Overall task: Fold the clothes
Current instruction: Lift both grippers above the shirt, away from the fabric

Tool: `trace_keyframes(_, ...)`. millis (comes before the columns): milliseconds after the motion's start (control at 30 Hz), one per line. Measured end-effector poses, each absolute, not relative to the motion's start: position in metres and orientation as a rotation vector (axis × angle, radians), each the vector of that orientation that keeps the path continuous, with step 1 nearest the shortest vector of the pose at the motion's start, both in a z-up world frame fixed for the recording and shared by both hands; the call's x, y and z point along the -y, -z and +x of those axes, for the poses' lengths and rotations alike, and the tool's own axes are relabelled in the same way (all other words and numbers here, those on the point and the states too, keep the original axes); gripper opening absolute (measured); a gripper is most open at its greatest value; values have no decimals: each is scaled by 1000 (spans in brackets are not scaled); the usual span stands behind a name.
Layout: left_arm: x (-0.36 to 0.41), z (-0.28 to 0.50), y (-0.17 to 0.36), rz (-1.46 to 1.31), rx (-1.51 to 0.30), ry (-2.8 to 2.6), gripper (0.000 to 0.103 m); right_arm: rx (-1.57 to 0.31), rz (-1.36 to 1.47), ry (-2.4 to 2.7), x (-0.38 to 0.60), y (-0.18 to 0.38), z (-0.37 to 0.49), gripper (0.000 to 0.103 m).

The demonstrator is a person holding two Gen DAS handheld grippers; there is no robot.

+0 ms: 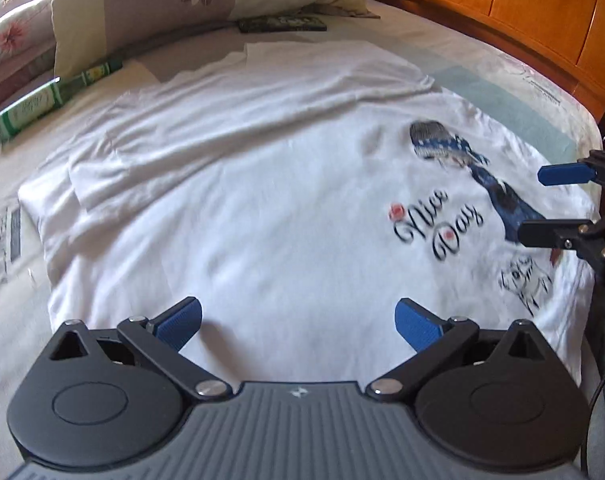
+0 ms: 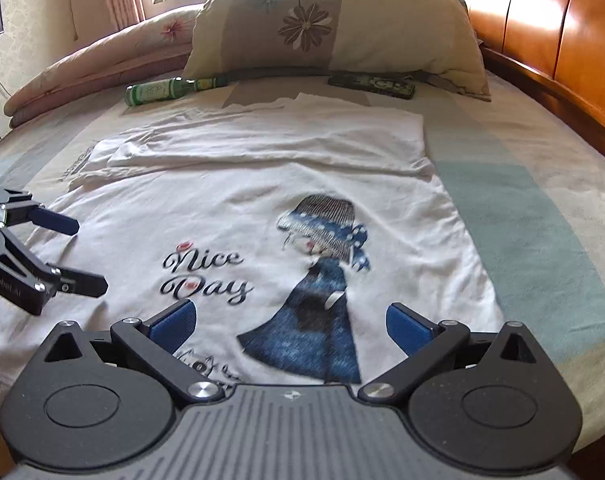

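Note:
A white T-shirt (image 1: 238, 200) (image 2: 230, 196) lies spread on the bed, printed with "Nice Day" and a girl in a blue dress (image 2: 314, 320). Its far part is folded over into a band (image 2: 270, 144). My left gripper (image 1: 298, 322) hovers open above the plain near part of the shirt, nothing between its blue pads. My right gripper (image 2: 290, 326) is also open, over the printed dress. In the left wrist view the right gripper (image 1: 536, 204) enters at the right edge. In the right wrist view the left gripper (image 2: 88, 254) enters at the left edge.
A flowered pillow (image 2: 334, 28) leans at the far end by the wooden headboard (image 2: 542, 32). A green bottle (image 2: 162, 90) and a dark flat packet (image 2: 372, 85) lie beyond the shirt. A folded quilt (image 2: 94, 68) sits far left. The striped bedsheet (image 2: 522, 208) shows beside the shirt.

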State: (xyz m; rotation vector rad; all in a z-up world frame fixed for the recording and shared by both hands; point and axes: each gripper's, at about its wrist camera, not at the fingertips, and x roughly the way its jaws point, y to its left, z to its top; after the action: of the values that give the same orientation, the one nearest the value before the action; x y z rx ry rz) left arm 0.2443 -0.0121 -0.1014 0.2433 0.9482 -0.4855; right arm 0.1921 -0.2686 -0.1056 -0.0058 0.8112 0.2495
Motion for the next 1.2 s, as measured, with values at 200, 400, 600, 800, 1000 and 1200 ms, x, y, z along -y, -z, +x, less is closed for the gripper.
trace_keyframes(200, -17, 192, 107, 183, -940, 416, 102, -846, -44, -200, 264, 124, 161, 103)
trace_keyframes(400, -23, 162, 101, 201, -928, 387, 102, -858, -38, -175, 269, 118, 138, 103)
trace_keyframes(600, -22, 153, 94, 120, -902, 428, 102, -805, 21, -179, 274, 96, 111, 103)
trace_keyframes(800, -39, 152, 97, -16, -911, 453, 102, -739, 47, -181, 281, 73, 90, 103)
trace_keyframes(1000, -61, 194, 69, -62, -845, 413, 102, -724, 96, -204, 283, 65, 95, 103)
trace_keyframes(1200, -74, 273, 73, -215, -835, 383, 102, -751, 94, -219, 276, 67, 112, 103)
